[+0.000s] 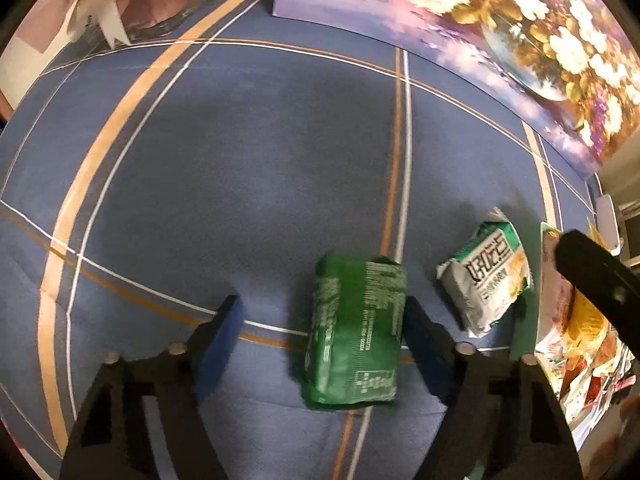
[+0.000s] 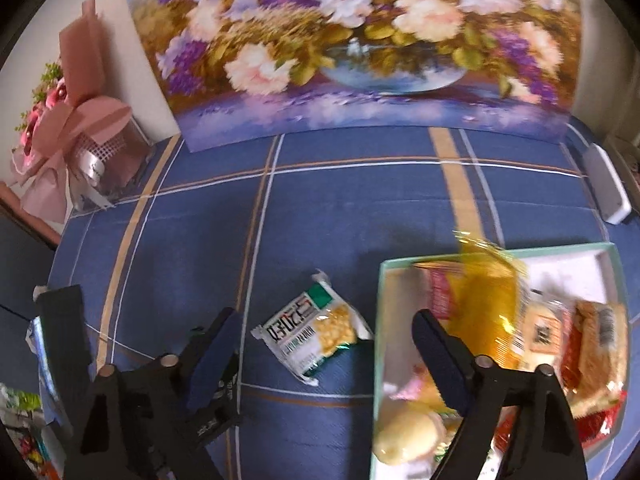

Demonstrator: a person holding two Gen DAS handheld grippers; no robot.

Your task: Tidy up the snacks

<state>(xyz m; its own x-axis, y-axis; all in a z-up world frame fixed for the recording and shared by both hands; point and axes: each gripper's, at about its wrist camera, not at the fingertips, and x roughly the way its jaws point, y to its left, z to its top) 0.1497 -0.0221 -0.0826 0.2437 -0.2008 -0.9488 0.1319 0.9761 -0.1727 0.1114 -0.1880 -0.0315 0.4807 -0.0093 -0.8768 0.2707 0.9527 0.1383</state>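
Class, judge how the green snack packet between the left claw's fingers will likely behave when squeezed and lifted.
The green snack packet looks like thin, creased film, so it will probably crumple and feel light. Its glossy surface may slip. It lies flat, so rolling seems unlikely.

Motion is smearing the yellow packet point(image 2: 486, 300) over the tray point(image 2: 600, 249), hiding its label (print unreadable). The frame's right edge is cutting off the tray's snacks point(image 1: 580, 344), and the green packet's point(image 1: 354, 332) lettering is blurring.

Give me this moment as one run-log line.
left gripper: green packet between jaws, touching one | right gripper: empty, open | white packet: on cloth | tray: snacks inside
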